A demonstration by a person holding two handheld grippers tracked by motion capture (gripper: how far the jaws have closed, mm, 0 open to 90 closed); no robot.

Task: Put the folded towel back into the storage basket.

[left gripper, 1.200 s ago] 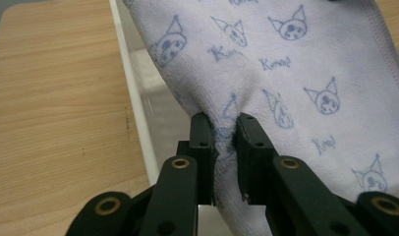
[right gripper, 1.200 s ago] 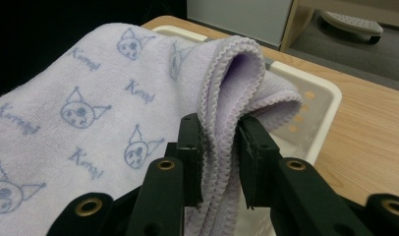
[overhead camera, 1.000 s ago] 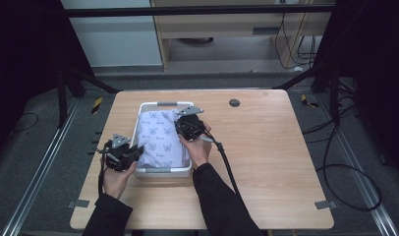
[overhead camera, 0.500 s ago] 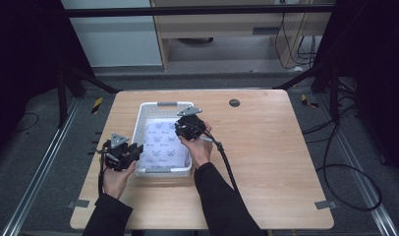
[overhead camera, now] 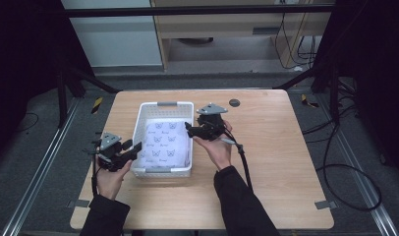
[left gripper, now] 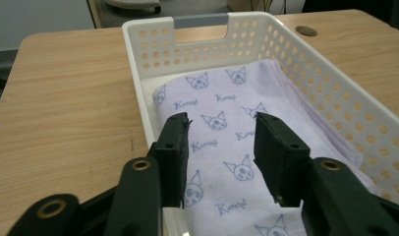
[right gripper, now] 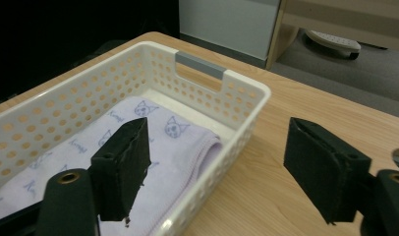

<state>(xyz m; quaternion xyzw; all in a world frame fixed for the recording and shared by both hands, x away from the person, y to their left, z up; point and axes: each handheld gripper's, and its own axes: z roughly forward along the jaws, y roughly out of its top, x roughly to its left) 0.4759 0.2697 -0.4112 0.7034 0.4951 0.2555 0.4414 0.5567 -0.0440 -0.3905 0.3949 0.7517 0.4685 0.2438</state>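
Note:
A white perforated basket stands on the wooden table, left of centre. Folded flat inside it lies a lilac cloth printed with cat faces. My left gripper sits at the basket's near left corner, and its jaws have just been opening. In the left gripper view they stand apart over the cloth with nothing between them. My right gripper hovers over the basket's right rim, its jaws also just opened wide and empty. The cloth's folded edge lies below its left jaw.
A dark round grommet sits in the table's far edge, right of the basket. The right gripper's cable trails back along the person's forearm. Bare tabletop stretches to the right. Dark frame posts and floor cables surround the table.
Both grippers' jaws have opened from shut. The right gripper has moved right and a little up, from over the cloth to the basket's right rim. The cloth stays in the basket.

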